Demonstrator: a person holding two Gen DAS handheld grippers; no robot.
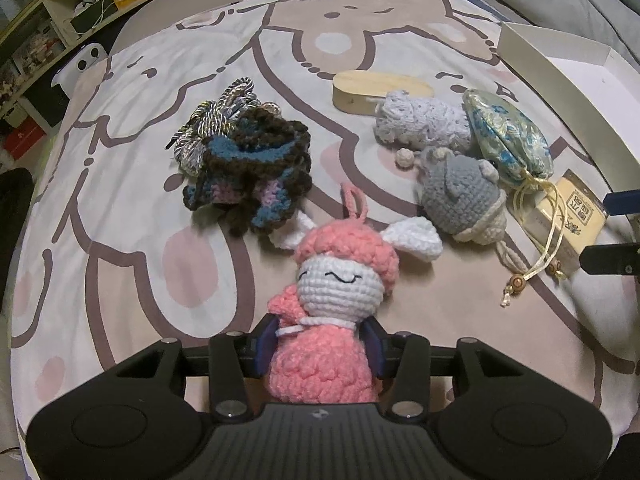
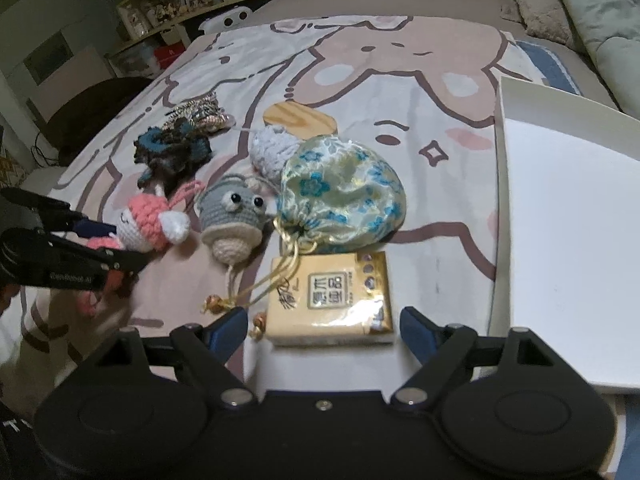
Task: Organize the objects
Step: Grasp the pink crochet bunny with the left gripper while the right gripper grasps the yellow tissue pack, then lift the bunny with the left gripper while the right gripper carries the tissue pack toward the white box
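Left tongs (image 1: 320, 344) clench the pink doll (image 1: 332, 308), low on the bedspread (image 1: 120, 220) near its front edge; right tongs (image 2: 320, 324) hang released over the tissue pack (image 2: 330, 294); likely next: carry the doll to the white box (image 2: 568, 240).

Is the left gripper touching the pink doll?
Touching. In the left wrist view the left gripper has its pads against both sides of the pink doll, whose body is pinched between them with no gap showing.
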